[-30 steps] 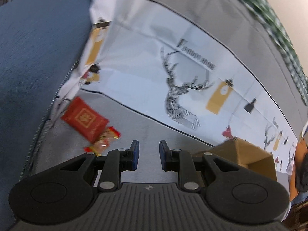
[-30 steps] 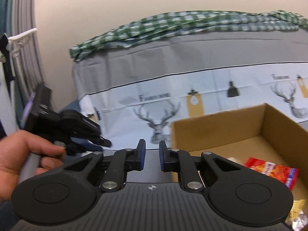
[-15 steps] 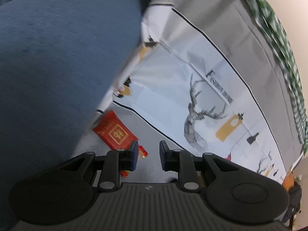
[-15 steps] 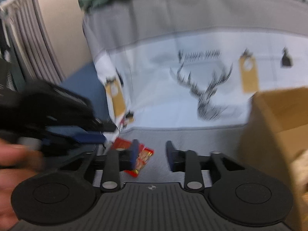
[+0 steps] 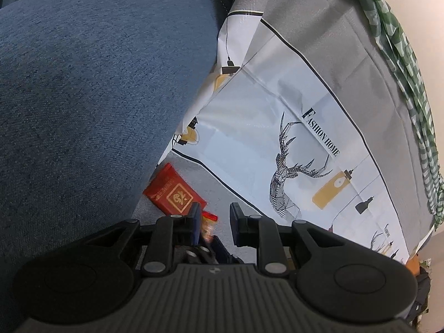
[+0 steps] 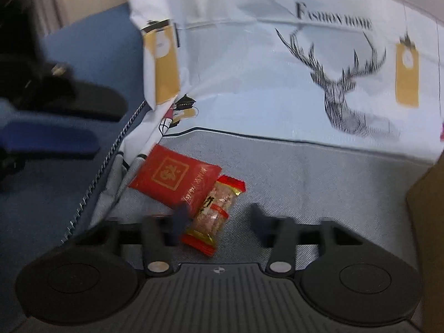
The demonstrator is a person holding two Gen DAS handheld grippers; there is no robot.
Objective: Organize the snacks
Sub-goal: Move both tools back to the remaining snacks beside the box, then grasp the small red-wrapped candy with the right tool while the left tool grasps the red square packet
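1. Two snacks, a flat red packet (image 6: 174,181) and a clear red-ended candy wrapper (image 6: 215,212), lay touching on grey fabric.
2. Right hand-held gripper (image 6: 216,219), jaws just closing but apart, straddled the wrapper.
3. Left hand-held gripper (image 5: 213,222) hovered, jaws apart, empty.

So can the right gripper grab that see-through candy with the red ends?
Probably yes. The right gripper is open with the candy lying between its fingers, nothing covering it. The red packet touches the candy's side and might get nudged.

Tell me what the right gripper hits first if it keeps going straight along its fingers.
Probably the clear candy bar packet lying between the right gripper's open fingers, partly under the red pouch; depth is hard to judge.
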